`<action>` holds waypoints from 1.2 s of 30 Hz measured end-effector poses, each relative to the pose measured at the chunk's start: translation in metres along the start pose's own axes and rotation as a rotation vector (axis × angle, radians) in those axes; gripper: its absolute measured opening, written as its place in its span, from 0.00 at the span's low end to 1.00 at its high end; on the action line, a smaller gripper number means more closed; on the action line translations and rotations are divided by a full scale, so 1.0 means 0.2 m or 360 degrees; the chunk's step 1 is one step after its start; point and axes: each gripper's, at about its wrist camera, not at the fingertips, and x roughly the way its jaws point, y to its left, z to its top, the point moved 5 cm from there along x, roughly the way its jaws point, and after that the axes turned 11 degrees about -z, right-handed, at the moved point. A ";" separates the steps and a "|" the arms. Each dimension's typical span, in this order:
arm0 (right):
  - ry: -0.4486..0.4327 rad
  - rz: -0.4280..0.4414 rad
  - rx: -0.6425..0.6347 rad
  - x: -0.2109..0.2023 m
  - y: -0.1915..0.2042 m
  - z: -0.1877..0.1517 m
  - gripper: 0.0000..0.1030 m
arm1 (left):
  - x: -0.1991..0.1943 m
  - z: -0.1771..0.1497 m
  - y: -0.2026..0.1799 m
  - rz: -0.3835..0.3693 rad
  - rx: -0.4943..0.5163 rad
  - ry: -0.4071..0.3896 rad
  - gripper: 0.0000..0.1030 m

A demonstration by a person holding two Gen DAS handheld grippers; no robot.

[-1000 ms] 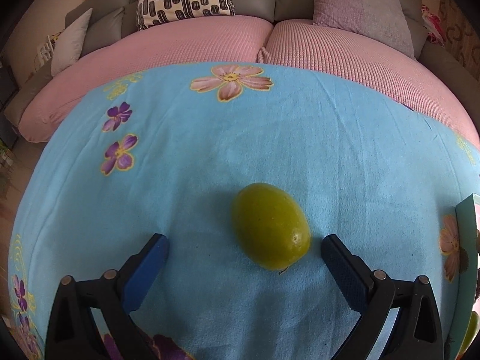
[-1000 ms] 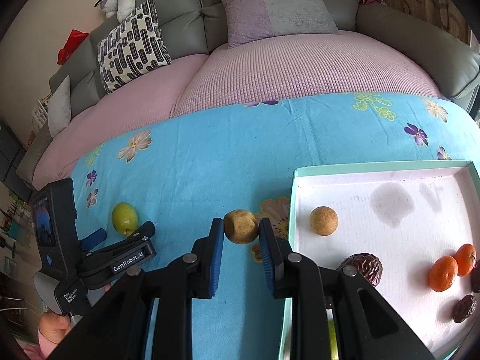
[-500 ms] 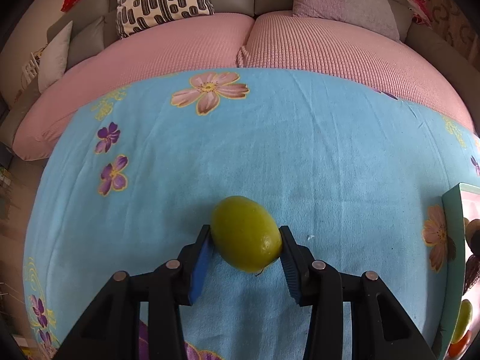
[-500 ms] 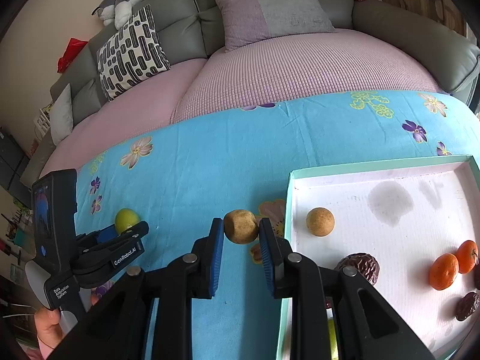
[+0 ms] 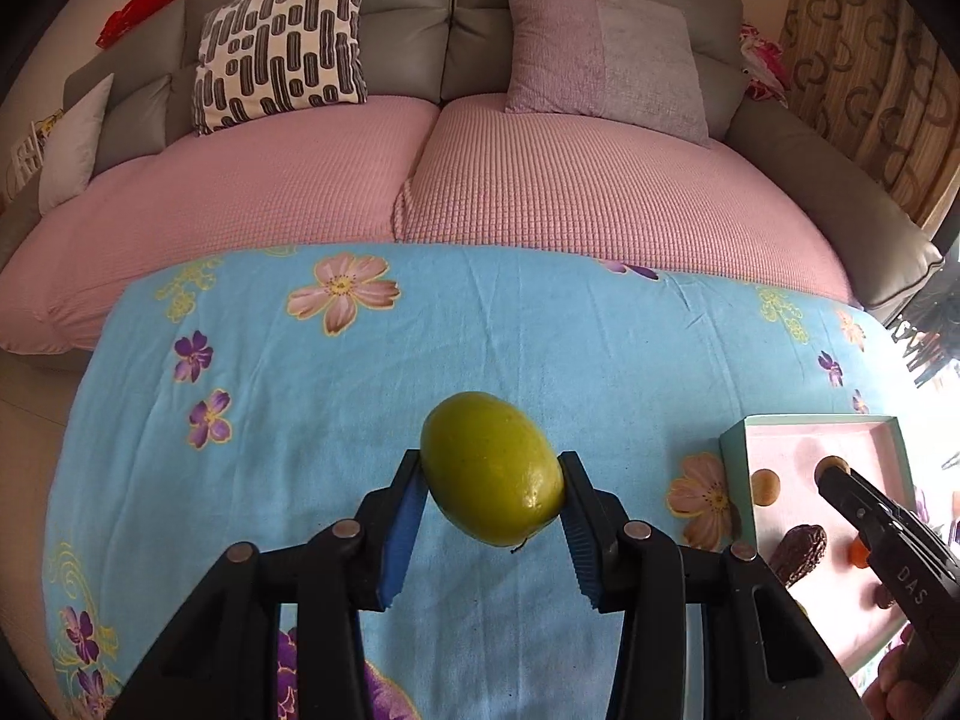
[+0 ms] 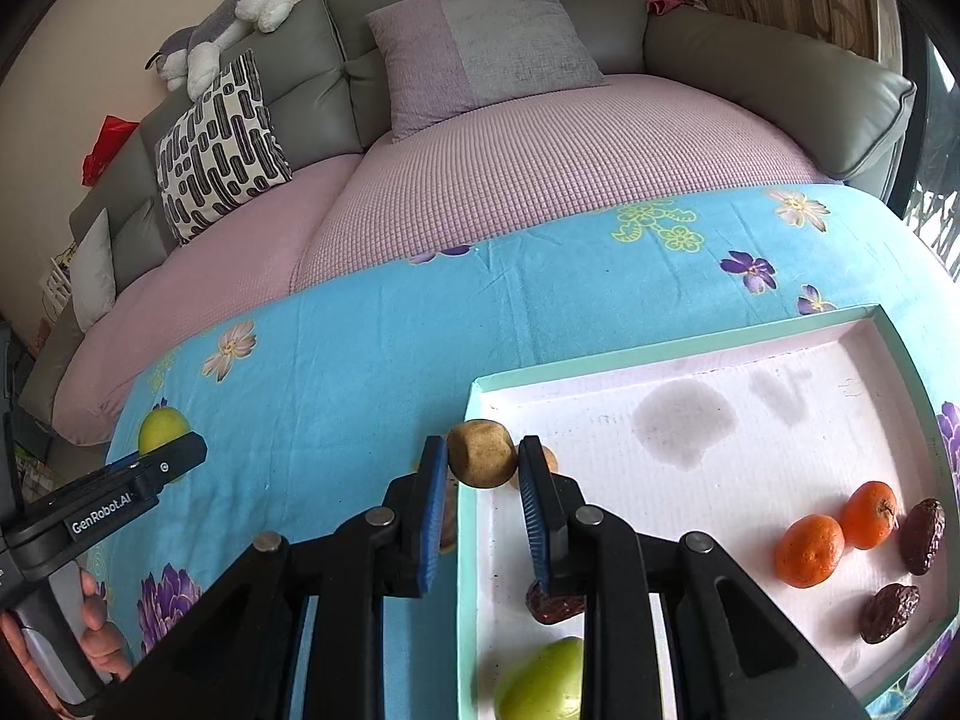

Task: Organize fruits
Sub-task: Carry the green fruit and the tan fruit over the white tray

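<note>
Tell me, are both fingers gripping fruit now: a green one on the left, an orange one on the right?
Not quite. The right gripper holds a round brown fruit, as the right wrist view shows. The oranges lie in the tray. The left gripper does hold the green fruit.

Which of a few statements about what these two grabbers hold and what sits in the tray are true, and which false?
1. The left gripper clamps a green fruit. True.
2. The right gripper is empty. False: it holds a brown fruit.
3. Two oranges lie in the tray. True.
4. The tray is round. False: it is rectangular.
5. The cloth is plain red. False: it is blue with flowers.
</note>
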 end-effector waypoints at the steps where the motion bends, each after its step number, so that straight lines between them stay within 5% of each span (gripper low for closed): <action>1: 0.0000 -0.0029 0.0019 0.00 -0.04 0.01 0.24 | -0.01 0.00 -0.04 -0.0019 0.0018 -0.0003 0.45; 10: -0.0023 -0.0298 0.0236 -0.08 -0.50 0.04 0.24 | -0.06 -0.02 -0.38 -0.0230 0.0193 0.0011 0.45; 18: -0.0040 -0.0379 0.0378 -0.11 -0.74 0.06 0.24 | 0.08 -0.08 -0.71 -0.0417 0.0313 0.0162 0.45; 27: -0.0031 -0.0401 0.0227 -0.05 -0.85 0.14 0.24 | 0.35 -0.12 -1.01 -0.0351 0.0517 0.0290 0.45; 36: 0.0084 -0.0385 0.0161 0.14 -0.94 0.10 0.24 | 0.60 -0.16 -1.06 -0.0315 0.0513 0.0465 0.45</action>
